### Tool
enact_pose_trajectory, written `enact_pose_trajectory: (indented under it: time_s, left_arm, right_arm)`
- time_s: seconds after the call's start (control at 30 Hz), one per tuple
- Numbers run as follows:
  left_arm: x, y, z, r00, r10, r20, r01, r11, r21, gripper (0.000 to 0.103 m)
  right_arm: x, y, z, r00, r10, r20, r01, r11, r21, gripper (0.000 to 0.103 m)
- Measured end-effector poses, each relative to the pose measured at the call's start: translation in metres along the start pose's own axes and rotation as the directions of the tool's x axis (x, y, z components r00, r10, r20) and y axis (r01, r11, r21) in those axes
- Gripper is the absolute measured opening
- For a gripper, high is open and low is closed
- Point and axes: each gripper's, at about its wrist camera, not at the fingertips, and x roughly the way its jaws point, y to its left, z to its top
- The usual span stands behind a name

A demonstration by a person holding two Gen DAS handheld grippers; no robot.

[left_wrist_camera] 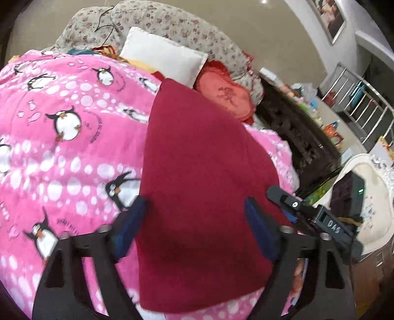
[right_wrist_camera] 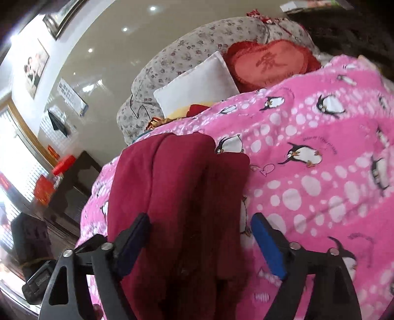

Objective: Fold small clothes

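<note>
A dark red garment (left_wrist_camera: 202, 177) lies spread on the pink penguin blanket (left_wrist_camera: 69, 137). My left gripper (left_wrist_camera: 194, 221) is open, its blue pads wide apart just above the garment's near part. The other gripper shows at the garment's right edge (left_wrist_camera: 290, 204). In the right wrist view the same garment (right_wrist_camera: 172, 197) looks folded lengthwise with ridges, on the blanket (right_wrist_camera: 320, 160). My right gripper (right_wrist_camera: 199, 241) is open over the garment's near end, holding nothing.
A white pillow (left_wrist_camera: 165, 54), a red heart cushion (left_wrist_camera: 226, 96) and a floral quilt (left_wrist_camera: 172, 22) lie at the bed's head. A dark cabinet (left_wrist_camera: 295, 137) and a white chair (left_wrist_camera: 369, 197) stand beside the bed. The bed's edge drops off toward dark furniture (right_wrist_camera: 73, 187).
</note>
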Motion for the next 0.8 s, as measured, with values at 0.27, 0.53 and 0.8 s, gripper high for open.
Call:
enact_pose_trajectory:
  time_s: [0.27,0.53,0.8]
  left_arm:
    - [0.04,0.036,0.003,0.989,-0.082,-0.119,0.068,0.99,-0.122,0.094]
    - [0.036,0.021,0.0,0.995,-0.057,-0.087,0.054,0.998,-0.028,0.073]
    - [-0.033,0.005,-0.012,0.999,-0.029,-0.045,0.031,0.999,0.029,0.058]
  right_arm:
    - [0.016,0.0,0.002,0.998,0.049,0.029,-0.048,0.998,-0.042,0.092]
    - [0.017,0.011,-0.002,0.997,0.051,0.055,-0.043,0.99,-0.137,0.055]
    - [-0.029,0.068,-0.019,0.995,0.056,0.085,-0.03,0.961,-0.275,0.049]
